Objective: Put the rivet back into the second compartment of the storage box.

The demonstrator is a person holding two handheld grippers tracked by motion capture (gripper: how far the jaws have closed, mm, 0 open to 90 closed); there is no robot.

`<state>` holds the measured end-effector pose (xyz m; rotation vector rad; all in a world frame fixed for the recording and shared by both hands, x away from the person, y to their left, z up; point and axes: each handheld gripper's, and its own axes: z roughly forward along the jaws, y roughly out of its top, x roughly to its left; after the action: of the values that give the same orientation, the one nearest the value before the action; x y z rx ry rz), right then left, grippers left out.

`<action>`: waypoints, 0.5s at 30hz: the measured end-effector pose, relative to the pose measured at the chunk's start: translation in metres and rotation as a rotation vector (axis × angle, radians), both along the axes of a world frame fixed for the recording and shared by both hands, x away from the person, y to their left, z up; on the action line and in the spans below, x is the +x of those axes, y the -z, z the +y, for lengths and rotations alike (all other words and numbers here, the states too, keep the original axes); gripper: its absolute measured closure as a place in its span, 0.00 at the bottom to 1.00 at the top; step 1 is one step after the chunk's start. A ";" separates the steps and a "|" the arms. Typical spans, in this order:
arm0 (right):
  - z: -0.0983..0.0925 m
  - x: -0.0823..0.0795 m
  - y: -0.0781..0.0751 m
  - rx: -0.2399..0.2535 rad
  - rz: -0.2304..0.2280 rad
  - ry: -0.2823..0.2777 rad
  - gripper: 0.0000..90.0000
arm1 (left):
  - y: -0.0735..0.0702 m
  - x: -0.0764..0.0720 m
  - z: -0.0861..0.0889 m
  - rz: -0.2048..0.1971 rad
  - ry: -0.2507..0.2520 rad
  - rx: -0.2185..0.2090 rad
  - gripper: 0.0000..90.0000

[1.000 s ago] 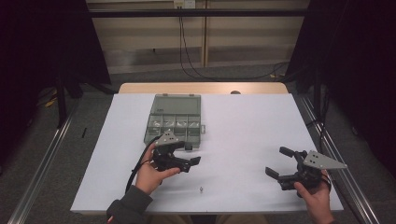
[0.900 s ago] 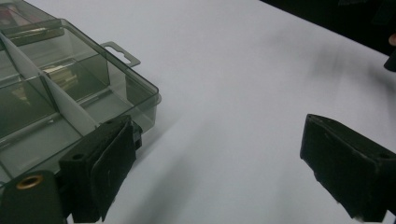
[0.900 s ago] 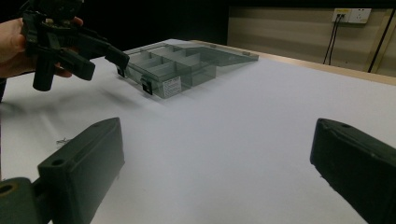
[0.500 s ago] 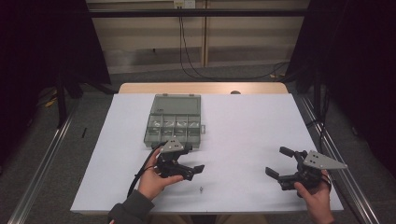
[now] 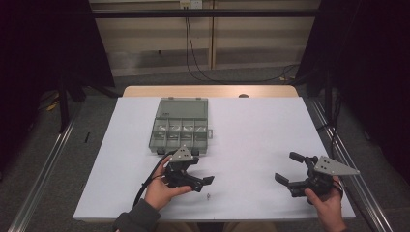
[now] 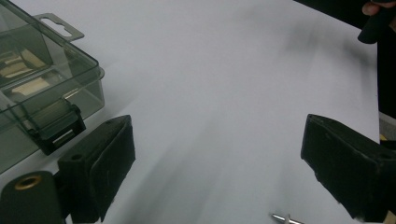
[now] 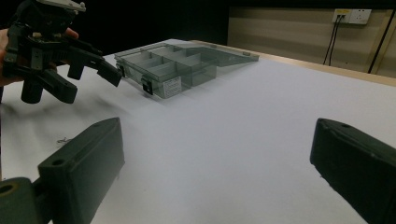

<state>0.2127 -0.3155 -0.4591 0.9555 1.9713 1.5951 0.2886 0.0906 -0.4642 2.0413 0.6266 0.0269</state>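
The left gripper, jaws spread and empty, is drawing back from the compartment box toward the small screw at its five o'clock, apparently lining up a pickup.

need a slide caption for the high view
Open left gripper hovers above a small screw near the parts box; open right gripper waits aside.

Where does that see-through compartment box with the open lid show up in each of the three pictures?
High view: the compartment box sits left of centre on the white table, just beyond the left gripper.
Left gripper view: its corner and latch fill the upper left.
Right gripper view: upper middle, lid folded back.
Shared landmark: the left gripper, also at upper left in the right gripper view.
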 end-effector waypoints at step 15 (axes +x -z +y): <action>0.000 0.000 0.000 -0.001 0.000 0.001 0.03 | 0.009 -0.022 -0.009 0.020 0.129 0.092 0.36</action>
<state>0.2126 -0.3155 -0.4589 0.9556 1.9714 1.5931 0.2667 0.0816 -0.4728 2.1700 0.5133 -0.0406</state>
